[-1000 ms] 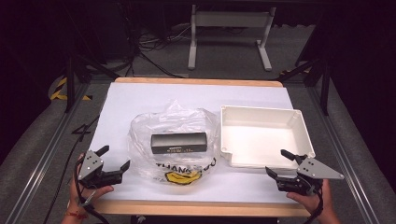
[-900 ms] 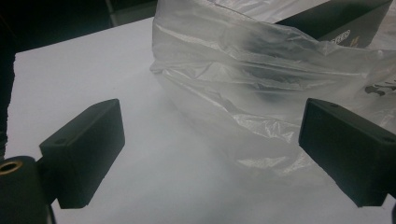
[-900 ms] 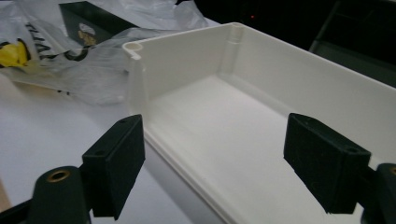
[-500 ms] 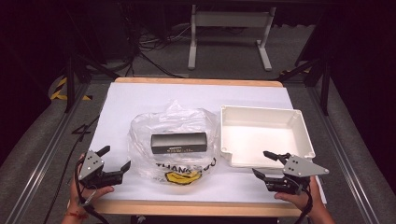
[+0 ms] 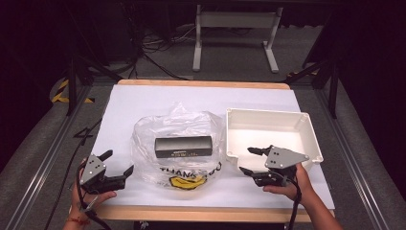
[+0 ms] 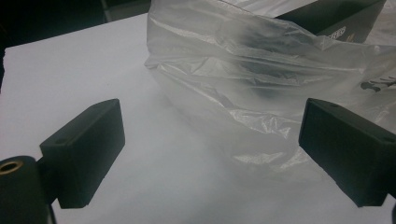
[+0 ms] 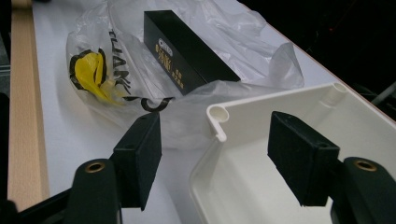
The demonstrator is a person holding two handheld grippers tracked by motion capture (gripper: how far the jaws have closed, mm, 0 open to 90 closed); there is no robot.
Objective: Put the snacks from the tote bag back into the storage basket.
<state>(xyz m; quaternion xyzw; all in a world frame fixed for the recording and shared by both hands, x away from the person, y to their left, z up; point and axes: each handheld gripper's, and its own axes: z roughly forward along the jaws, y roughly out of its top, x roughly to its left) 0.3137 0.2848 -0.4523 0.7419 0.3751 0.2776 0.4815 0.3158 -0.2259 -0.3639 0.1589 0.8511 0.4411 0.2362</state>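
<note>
The right gripper (image 5: 253, 160) is shifting in from the tabletop's right edge toward the middle compared with a second ago, now sitting over the near-left corner of the white bin (image 5: 306, 125). Its jaws have just been closing, narrower than before, but nothing is between them; in the right gripper view they are straddling the bin's corner rim without touching it, so still open. Likely it is lining up to grab the bin rim or reach on to the bag, no grasp yet.

The left gripper (image 5: 118, 163) is staying put at the near-left, jaws wide open and empty, just beside the clear plastic bag (image 5: 148, 139).

Count, near to far: two grippers, one plastic bag with yellow print, one black box (image 5: 184, 147) lying inside the bag at the tabletop's (image 5: 158, 98) centre, one white bin to its right, empty. Bag edge is touching the bin's left wall.
</note>
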